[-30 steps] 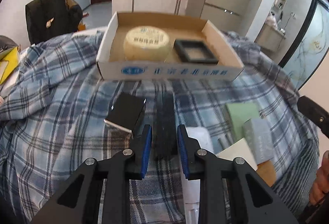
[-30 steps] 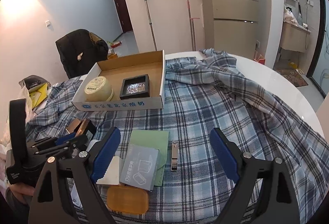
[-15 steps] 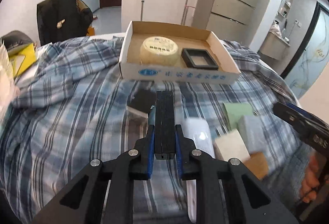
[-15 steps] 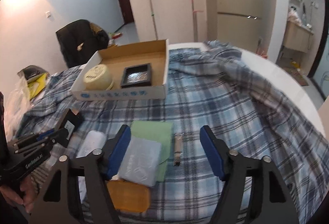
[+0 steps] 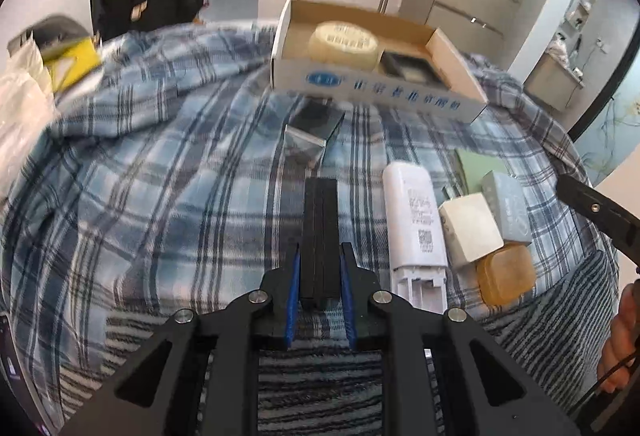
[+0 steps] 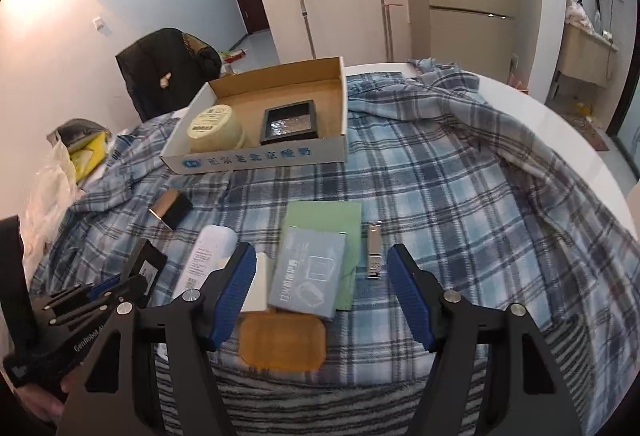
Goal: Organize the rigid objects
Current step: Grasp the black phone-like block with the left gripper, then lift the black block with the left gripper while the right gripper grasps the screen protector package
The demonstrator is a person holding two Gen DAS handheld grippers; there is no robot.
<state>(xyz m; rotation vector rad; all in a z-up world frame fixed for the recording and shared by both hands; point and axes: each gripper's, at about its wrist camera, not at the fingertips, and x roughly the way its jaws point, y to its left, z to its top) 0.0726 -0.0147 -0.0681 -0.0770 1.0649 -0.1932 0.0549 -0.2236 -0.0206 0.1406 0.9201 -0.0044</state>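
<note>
My left gripper (image 5: 320, 252) is shut on a flat black case (image 5: 320, 220), held edge-on above the plaid cloth; in the right wrist view the gripper (image 6: 112, 286) and the case (image 6: 150, 268) sit at lower left. My right gripper (image 6: 320, 256) stands open, low over a grey card pack (image 6: 308, 276), its pads clear of it. A cardboard box (image 6: 256, 156) at the back holds a round cream tin (image 6: 214, 124) and a black framed tray (image 6: 290, 122). The box (image 5: 384, 92) also lies ahead of the left gripper.
Loose on the cloth: a green card (image 6: 324, 216), a nail clipper (image 6: 374, 250), an amber block (image 6: 282, 342), a white plug block (image 5: 470, 228), a long white device (image 5: 414, 220), a black-and-gold box (image 5: 316, 124). Bags (image 6: 72, 164) lie far left.
The left jaws have shut on the black case and lifted it off the cloth, drawing back from the box. The right jaws have narrowed over the grey pack.
</note>
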